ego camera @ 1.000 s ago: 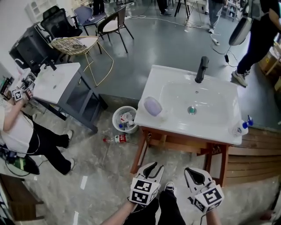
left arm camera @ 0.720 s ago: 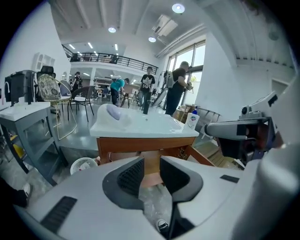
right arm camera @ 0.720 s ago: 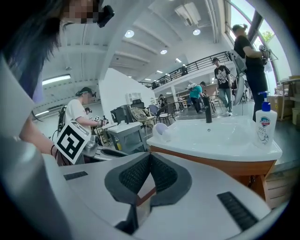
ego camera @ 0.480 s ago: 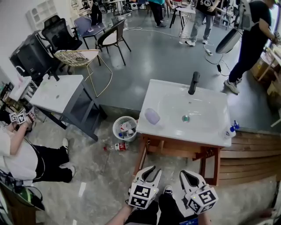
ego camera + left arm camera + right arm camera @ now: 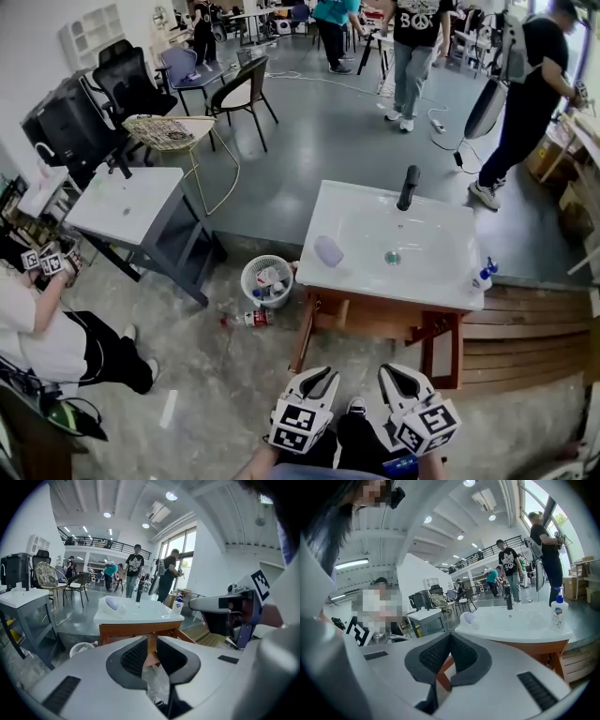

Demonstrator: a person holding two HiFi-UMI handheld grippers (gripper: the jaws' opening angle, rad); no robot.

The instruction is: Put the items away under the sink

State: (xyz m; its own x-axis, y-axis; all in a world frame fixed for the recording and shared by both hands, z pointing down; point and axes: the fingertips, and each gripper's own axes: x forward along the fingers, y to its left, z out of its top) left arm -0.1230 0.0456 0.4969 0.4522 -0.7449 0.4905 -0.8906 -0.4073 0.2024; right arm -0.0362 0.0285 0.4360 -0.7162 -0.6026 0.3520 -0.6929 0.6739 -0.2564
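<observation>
Presently both tools are held low at 6 o'clock in the head view, short of the white sink [image 5: 342, 202], which stands on its wooden stand [image 5: 375, 319] at 12 o'clock from them. The left hand-held gripper [image 5: 151, 637] has just been closing; its jaws are a narrow gap apart with nothing between them, only floor and the stand's leg showing through. The right hand-held gripper [image 5: 450, 635] has its jaw tips together and carries nothing. Items noted: a pale purple rounded item [image 5: 328, 250] lies on the sink's rim at the 9 o'clock side; a white bottle with blue top [image 5: 482, 276] stands upright at the sink's 4 o'clock corner. A black faucet [image 5: 408, 187] rises at the basin's 12 o'clock edge. On the floor, a white waste basket [image 5: 267, 279] sits just beside the stand at its 9 o'clock, holding rubbish, and a plastic bottle [image 5: 248, 320] lies on its side near the basket's 7 o'clock. Neither tool touches any item.
</observation>
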